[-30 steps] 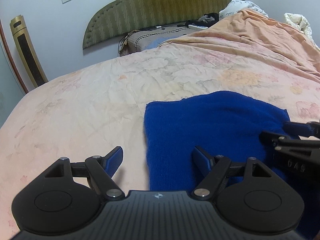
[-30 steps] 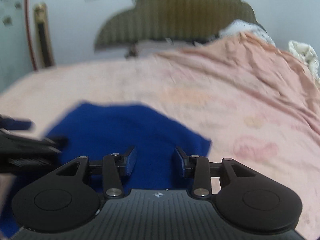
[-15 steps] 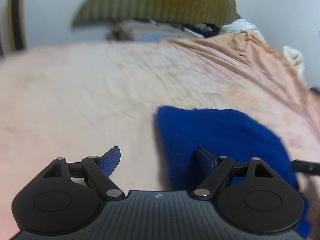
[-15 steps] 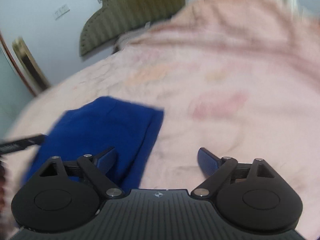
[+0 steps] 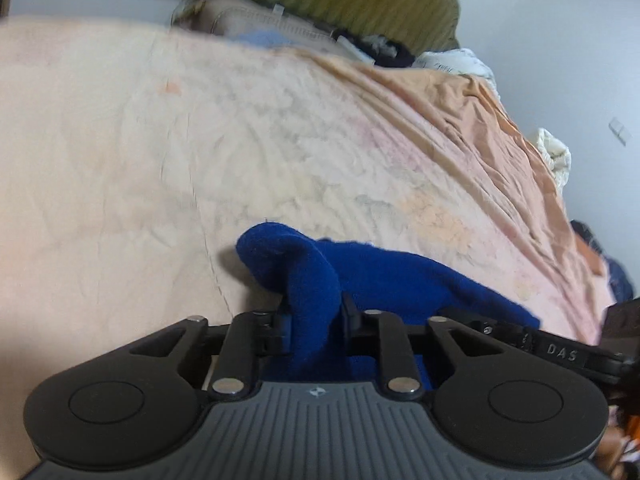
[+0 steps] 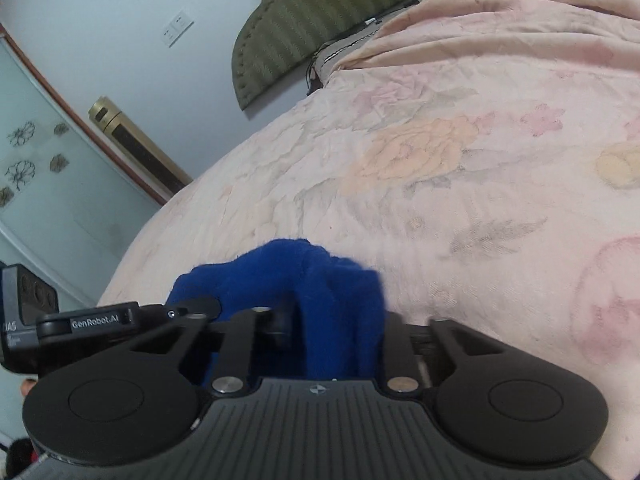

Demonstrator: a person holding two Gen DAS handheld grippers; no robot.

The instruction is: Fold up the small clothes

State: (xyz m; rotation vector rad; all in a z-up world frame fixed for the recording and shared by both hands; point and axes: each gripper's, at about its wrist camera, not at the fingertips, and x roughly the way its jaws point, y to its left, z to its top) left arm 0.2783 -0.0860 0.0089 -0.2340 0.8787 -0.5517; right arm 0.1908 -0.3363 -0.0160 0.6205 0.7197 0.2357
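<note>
A small blue knitted garment [image 5: 400, 276] lies on the floral bedsheet [image 5: 160, 160]. My left gripper [image 5: 314, 320] has its jaws closing on the garment's left edge, and a bunched fold of blue cloth stands up between the pads. In the right wrist view the same blue garment [image 6: 320, 280] is bunched between the jaws of my right gripper [image 6: 336, 328], which are closing on its right edge. Each gripper shows in the other's view: the right one [image 5: 560, 352] at the right side, the left one [image 6: 80, 324] at the left side.
The pink floral bedsheet [image 6: 460, 160] stretches ahead. An orange quilt [image 5: 480, 128] is heaped on the far right of the bed. A green padded headboard [image 6: 320, 12] and pillows [image 5: 256, 24] stand at the far end. A gold floor unit [image 6: 136, 148] is by the wall.
Both grippers were open over the flat blue garment; each has dropped to an edge, rolled, and closed on it. The cloth now bunches up between the jaws.
</note>
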